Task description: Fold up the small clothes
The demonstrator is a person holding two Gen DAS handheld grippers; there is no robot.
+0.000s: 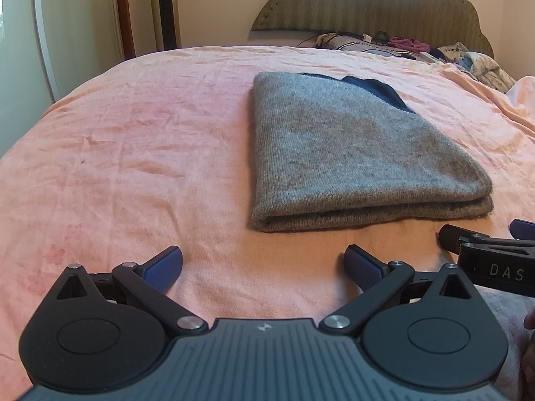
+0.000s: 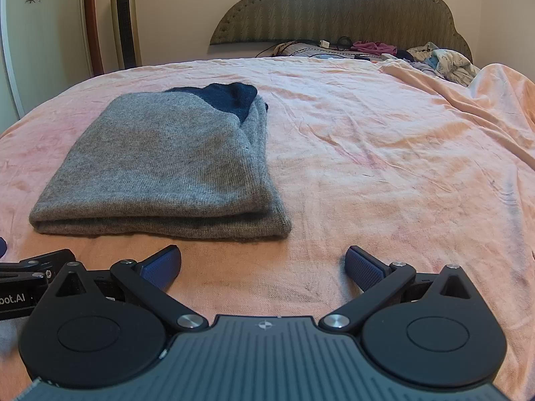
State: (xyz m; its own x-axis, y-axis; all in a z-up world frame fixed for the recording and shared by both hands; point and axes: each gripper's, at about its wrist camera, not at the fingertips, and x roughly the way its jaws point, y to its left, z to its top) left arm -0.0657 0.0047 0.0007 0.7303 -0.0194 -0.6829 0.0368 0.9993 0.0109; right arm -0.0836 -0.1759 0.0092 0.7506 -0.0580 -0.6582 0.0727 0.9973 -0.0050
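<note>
We hold the left tool [image 1: 263,269] low over the near edge of the bed [image 1: 133,153], its blue pads spread wide with nothing between them. Just ahead and a little to its right lies the grey knit garment [image 1: 351,157], folded into a thick rectangle on the pink cover, its rounded fold facing the near edge and a dark blue part [image 1: 378,92] showing at its far end. The garment sits about midway across the bed and closer to the near edge than to the headboard [image 2: 334,10].

The right tool [image 2: 263,267] hovers beside the left one, also near the front edge, its pads just as wide apart and empty; from its view the garment lies ahead and to the left. Neither tool touches the cloth.

We judge the fold to be done or nearly so, since the layers lie stacked and fairly square. The risk from here is undoing it: a pad catching only the top layer would drag it off the lower ones, and the soft, creased cover could bunch under a push and skew the stack. The dark blue part looks loosely tucked and may slip out if the bundle is lifted from one side only. The clothes piled at the far right corner [image 2: 441,58] are well apart.
</note>
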